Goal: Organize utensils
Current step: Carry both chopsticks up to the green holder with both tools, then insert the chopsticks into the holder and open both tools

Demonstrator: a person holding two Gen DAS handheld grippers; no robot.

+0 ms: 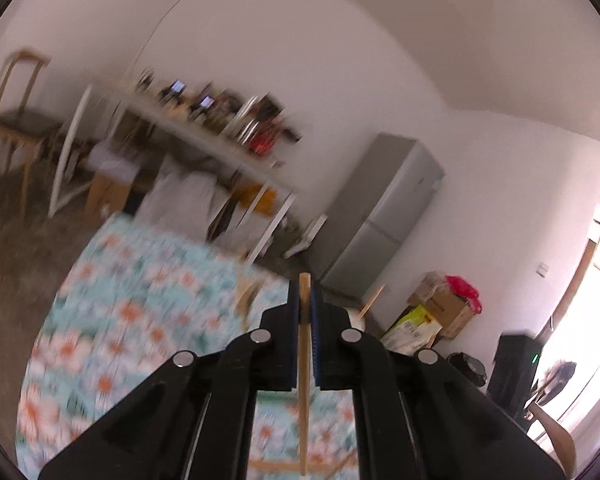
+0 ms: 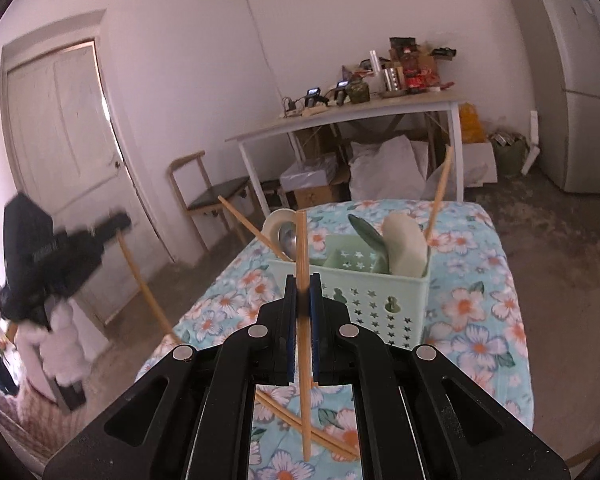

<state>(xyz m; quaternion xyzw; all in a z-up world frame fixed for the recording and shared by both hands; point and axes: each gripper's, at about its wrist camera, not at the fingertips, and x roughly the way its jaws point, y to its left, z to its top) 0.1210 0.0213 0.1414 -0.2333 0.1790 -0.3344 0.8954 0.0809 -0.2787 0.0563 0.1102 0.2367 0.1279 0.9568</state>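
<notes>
Chopstick (image 2: 302, 320) is clamped between the right gripper's (image 2: 303, 292) jaws, running upright past them, its tip near the green basket (image 2: 380, 300) on the floral tablecloth (image 2: 480, 320). Two loose chopsticks (image 2: 324, 436) lie on the cloth beneath. Left gripper (image 1: 305, 300) is closed on a second chopstick (image 1: 304, 360), held off the table's left side.
</notes>
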